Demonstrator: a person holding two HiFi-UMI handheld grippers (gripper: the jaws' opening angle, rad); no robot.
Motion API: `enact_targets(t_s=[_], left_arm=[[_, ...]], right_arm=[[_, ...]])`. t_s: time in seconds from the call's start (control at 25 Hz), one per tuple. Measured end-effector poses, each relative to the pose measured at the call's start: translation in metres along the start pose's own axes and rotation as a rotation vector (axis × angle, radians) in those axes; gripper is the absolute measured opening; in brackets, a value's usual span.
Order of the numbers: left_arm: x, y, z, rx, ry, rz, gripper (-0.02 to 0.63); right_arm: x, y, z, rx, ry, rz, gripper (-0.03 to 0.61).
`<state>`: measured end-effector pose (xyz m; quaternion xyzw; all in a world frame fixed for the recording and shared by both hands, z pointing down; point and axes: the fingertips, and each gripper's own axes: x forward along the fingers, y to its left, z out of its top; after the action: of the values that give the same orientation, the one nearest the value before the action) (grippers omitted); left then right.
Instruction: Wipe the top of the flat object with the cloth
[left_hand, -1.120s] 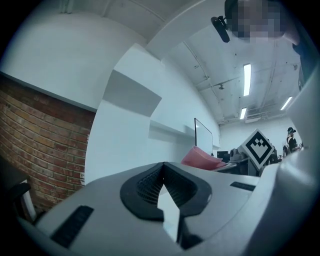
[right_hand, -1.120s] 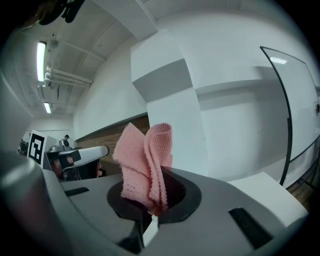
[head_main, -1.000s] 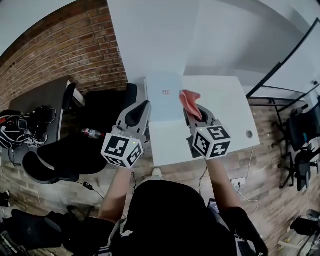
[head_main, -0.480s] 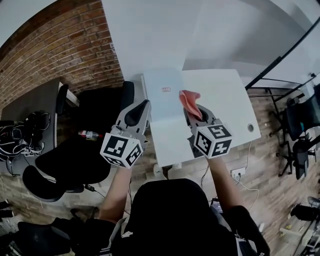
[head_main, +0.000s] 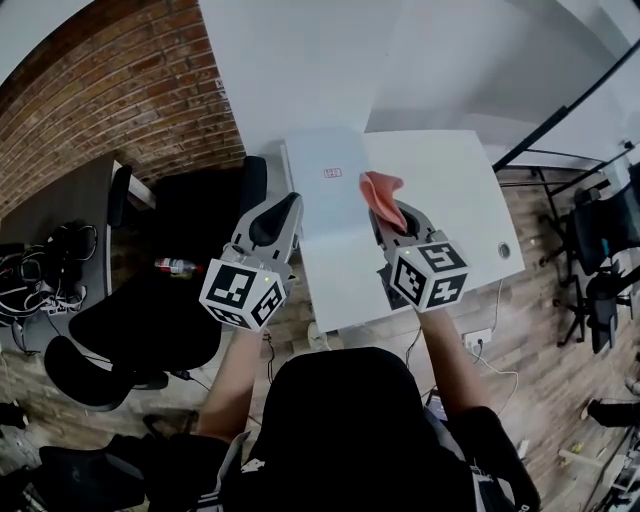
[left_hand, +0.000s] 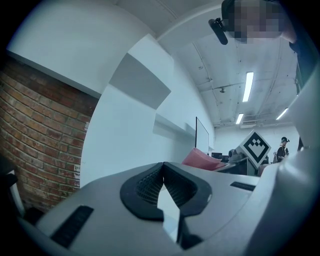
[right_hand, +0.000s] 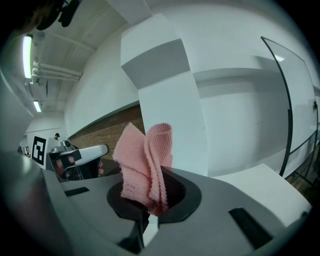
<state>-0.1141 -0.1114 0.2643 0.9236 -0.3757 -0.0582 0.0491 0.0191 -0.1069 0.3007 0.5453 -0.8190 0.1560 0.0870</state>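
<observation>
Pink cloth (right_hand: 146, 167), just one, clamped in right gripper (head_main: 393, 222); left gripper (left_hand: 163, 170) closed, empty.

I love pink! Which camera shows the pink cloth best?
The right gripper view: the pink cloth stands big and close, pinched in the right gripper, its weave clear. The head view shows it small and far; the left gripper view shows only a pink edge.

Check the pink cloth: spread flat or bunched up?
Bunched. The cloth stands up in crumpled folds, pinched at its lower end between the shut jaws of the right gripper.
</observation>
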Motion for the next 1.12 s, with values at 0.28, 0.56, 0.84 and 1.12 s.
enact_targets(t_s=[0.28, 0.56, 0.84, 1.12], left_arm=[[0.029, 0.007, -0.022, -0.024, 0.036, 0.006, 0.011], [0.065, 0.013, -0.052, -0.003, 0.074, -0.044, 0.012], [0.095, 0.022, -0.115, -0.040, 0.159, -0.064, 0.012], [0.106, 0.048, -0.187, -0.057, 0.276, -0.023, 0.014]], right_arm=[[0.019, -0.033, -0.010, 0.046, 0.016, -0.002, 0.044], [0.047, -0.066, -0.021, 0.073, 0.066, 0.004, 0.044], [0.081, -0.110, -0.054, 0.094, 0.152, -0.002, 0.044], [0.107, -0.141, -0.113, 0.135, 0.256, -0.011, 0.044]])
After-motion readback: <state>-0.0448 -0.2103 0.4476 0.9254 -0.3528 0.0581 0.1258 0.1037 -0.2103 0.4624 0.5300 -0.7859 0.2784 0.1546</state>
